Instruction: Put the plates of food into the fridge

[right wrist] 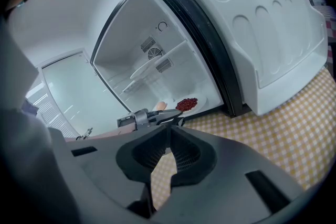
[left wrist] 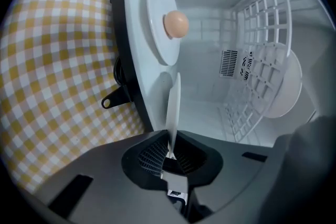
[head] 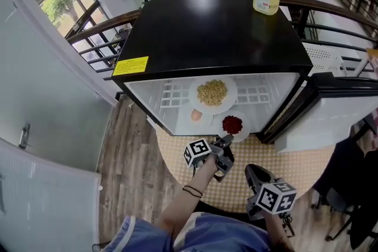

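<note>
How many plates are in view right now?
3: beige-food plate on the wire shelf; egg plate below it; red-food plate beside that, gripped by the left tool. None seem hidden.

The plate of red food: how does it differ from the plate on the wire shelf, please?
The plate of red food is smaller, its rim pinched by the left gripper; the plate on the wire shelf is larger and rests free. The first holds dark red bits, the second pale beige food. Both are white and round.

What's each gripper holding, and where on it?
Left gripper pinches the plate of red food by its near rim; right gripper holds nothing.
</note>
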`<state>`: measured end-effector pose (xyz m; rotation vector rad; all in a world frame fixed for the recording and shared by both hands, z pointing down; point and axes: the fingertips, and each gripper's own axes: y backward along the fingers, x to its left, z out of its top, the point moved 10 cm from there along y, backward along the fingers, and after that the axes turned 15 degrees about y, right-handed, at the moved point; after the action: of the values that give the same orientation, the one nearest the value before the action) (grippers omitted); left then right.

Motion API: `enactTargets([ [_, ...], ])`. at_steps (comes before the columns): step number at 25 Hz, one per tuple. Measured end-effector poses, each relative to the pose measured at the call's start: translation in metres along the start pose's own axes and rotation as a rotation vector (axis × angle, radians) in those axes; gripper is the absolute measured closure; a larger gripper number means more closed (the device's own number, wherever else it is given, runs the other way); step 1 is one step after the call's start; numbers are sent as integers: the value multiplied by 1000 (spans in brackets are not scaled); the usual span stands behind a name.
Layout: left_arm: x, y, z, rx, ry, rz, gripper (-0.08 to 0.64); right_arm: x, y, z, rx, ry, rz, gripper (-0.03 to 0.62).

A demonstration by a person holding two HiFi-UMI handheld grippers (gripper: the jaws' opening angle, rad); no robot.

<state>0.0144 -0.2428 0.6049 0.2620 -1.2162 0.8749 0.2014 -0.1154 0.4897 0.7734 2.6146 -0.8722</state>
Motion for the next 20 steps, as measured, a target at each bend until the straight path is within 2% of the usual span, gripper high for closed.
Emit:
enactTargets([
  [5,3,-8,1,-29,34,7,528,-6,3,1,-7,-5,-8,558],
  [11,-5,-22,6,-66,19,33,531,-14,7,1,-24,-31,-19,558],
  [16,-15,-32,15,-168,48,28,529,-18,7,-4,-13,-43,-22,558],
  [20,-26,-39,24,-182,-53,65,529,-18,4,-5,-4,-53,-10,558],
])
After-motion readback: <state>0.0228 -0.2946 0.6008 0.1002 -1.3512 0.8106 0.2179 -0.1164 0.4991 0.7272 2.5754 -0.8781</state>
